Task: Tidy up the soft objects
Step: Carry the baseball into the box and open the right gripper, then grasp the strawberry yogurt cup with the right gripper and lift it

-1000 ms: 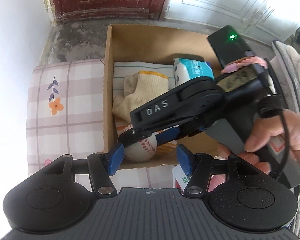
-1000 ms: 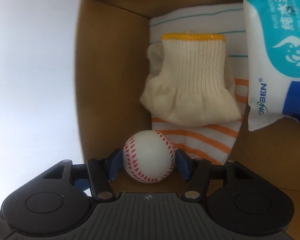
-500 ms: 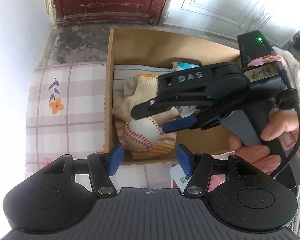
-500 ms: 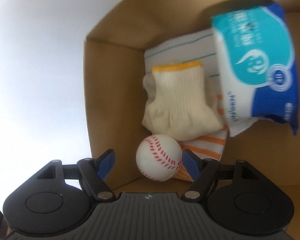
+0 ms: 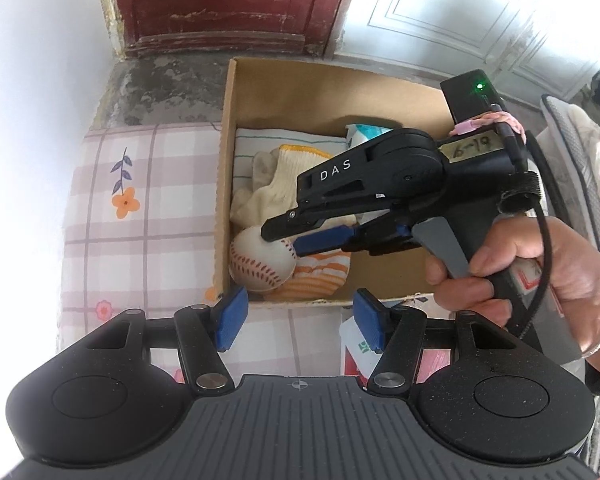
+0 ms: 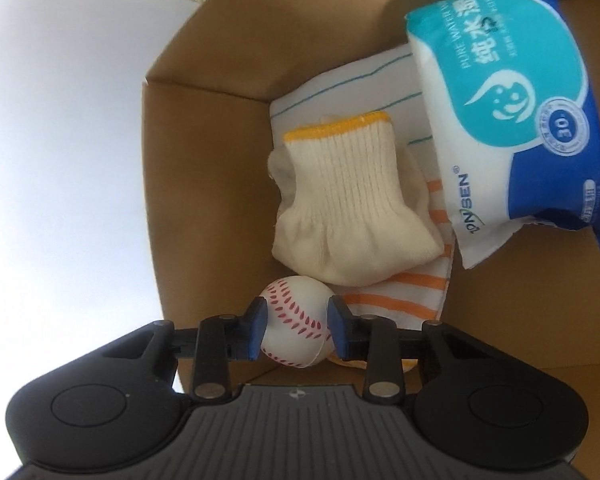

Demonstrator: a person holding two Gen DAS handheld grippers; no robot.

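The cardboard box [image 5: 226,184] sits on a checked cloth. The left claw [image 5: 300,316] hangs outside its near wall, jaws apart and empty. The right claw [image 6: 296,328], marked "DAS" with a "6-19" tag, is nearer the work. Its jaws have just been closing, and the pads seem to frame the ball [image 6: 296,312] rather than pinch it. The wipes [image 6: 512,92] read "PURE WATER" and "30". The glove [image 6: 348,200] lies mid-box. The ball rests in the near left corner, dead ahead of the right claw.
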